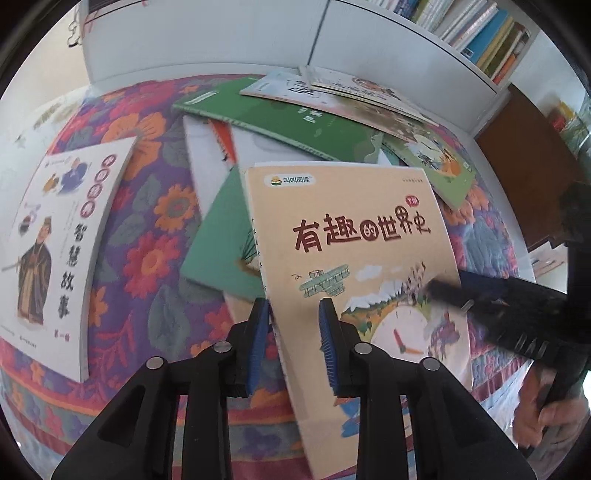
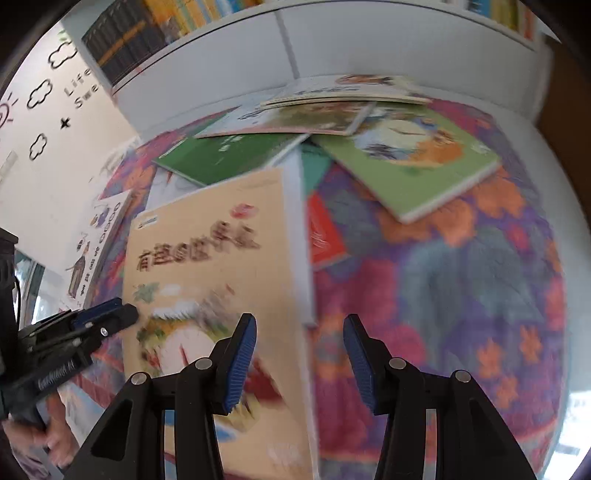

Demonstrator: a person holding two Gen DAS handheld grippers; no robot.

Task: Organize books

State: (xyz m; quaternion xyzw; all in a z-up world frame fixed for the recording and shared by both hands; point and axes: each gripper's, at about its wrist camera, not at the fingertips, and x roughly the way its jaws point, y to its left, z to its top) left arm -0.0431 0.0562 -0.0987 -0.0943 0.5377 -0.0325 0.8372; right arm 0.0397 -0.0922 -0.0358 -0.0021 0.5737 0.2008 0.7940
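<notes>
The left tool (image 1: 295, 314) clenches the spine edge of the tan book (image 1: 354, 236), lifting it off the flowered desk (image 1: 147, 229), seemingly to carry it. The right tool (image 2: 300, 332) stands released, clear beside the book's other edge. Beyond, loose books (image 1: 288, 122) lie overlapped below the shelf (image 1: 476, 29).
</notes>
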